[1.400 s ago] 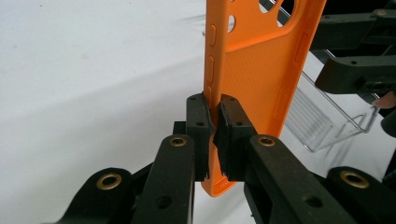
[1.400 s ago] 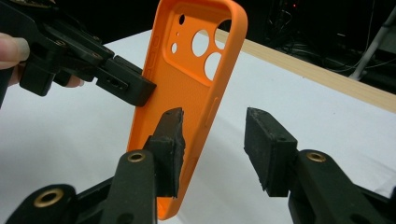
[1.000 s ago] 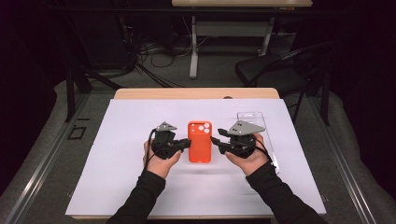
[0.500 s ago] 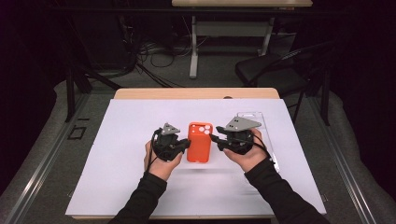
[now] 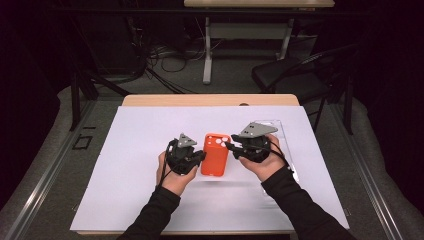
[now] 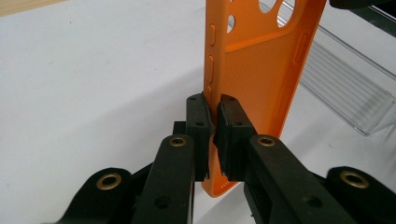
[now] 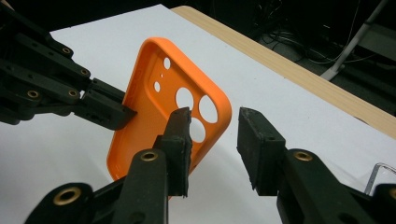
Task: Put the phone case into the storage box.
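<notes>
Orange phone case being held on edge between two grippers above the worktop

The left gripper (image 5: 200, 156) is pinching the side wall of the orange phone case (image 5: 215, 154), its fingers (image 6: 200, 122) clamped together on the rim near the side-button cutouts, so the case is standing tilted up off the white worktop (image 5: 130, 140) rather than lying flat. That grip on one edge is leaving the camera-hole end and the opposite edge free for the other tool. The right gripper (image 7: 212, 140) is hovering at that camera-hole corner with its fingers (image 7: 180, 135) standing apart, one of them overlapping the case's corner, though contact cannot be told; it looks to be lining up a second grip. A clear plastic tray (image 6: 345, 88) is lying on the worktop just beyond the case, likely its packaging.
</notes>
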